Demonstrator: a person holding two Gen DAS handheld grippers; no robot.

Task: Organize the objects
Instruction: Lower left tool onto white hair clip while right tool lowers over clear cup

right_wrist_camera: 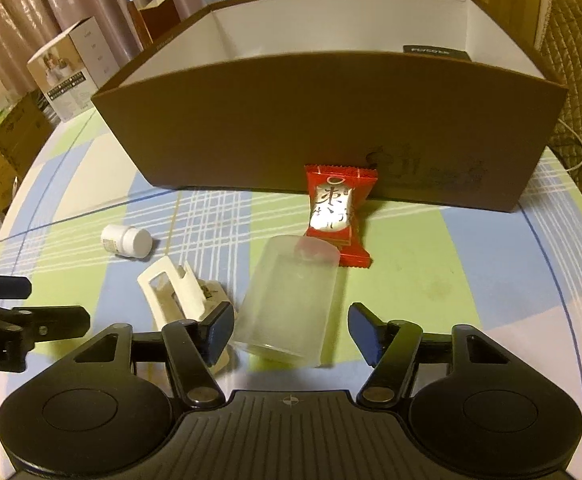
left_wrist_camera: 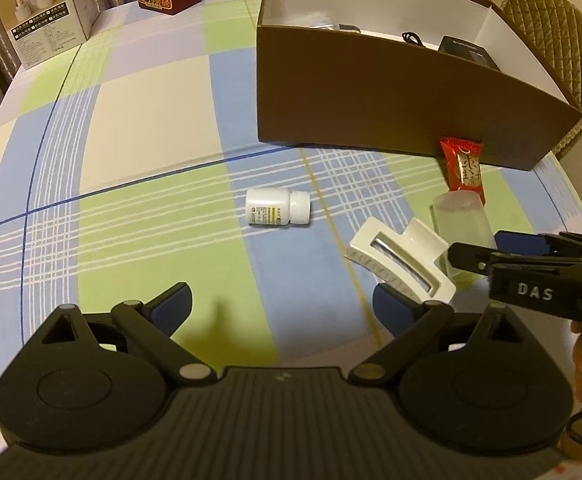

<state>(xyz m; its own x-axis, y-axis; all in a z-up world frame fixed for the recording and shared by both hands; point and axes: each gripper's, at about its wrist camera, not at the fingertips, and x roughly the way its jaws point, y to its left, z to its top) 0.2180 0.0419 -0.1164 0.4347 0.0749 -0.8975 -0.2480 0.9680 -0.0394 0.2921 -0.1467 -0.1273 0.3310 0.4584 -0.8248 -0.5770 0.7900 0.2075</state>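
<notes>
Bottom of the right wrist view: right gripper (right_wrist_camera: pixel 291 330) angled down at the table, jaws partway apart and straddling the near end of a frosted translucent plastic container (right_wrist_camera: pixel 291 300) lying on its side in the lower middle. Left pad (right_wrist_camera: pixel 219 330) right up against the container wall, right pad (right_wrist_camera: pixel 365 332) with a clear gap beside it, so nothing gripped yet. Just left of it, nearly touching that left pad, a white hair claw clip (right_wrist_camera: pixel 175 292). Over in the left wrist view, left gripper (left_wrist_camera: pixel 283 308) at the bottom, jaws wide, nothing between them, only checked tablecloth (left_wrist_camera: pixel 151 120); right finger tucked under the near edge of the clip, contact not clear. Further up the right wrist view, a white pill bottle (right_wrist_camera: pixel 127 240) on its side at mid left, well apart from the rest. Just past the container's far end, a red wrapped candy (right_wrist_camera: pixel 337 216), its top edge against the front wall of the brown cardboard box (right_wrist_camera: pixel 311 128) filling the upper frame. Inside the box, a dark packet at upper right, little else visible. Step in hand, by the look of it: picking up the container for the box. Next move: close squarely on both container walls, keep the left pad off the clip, then lift over the box's front wall without dragging the candy.
</notes>
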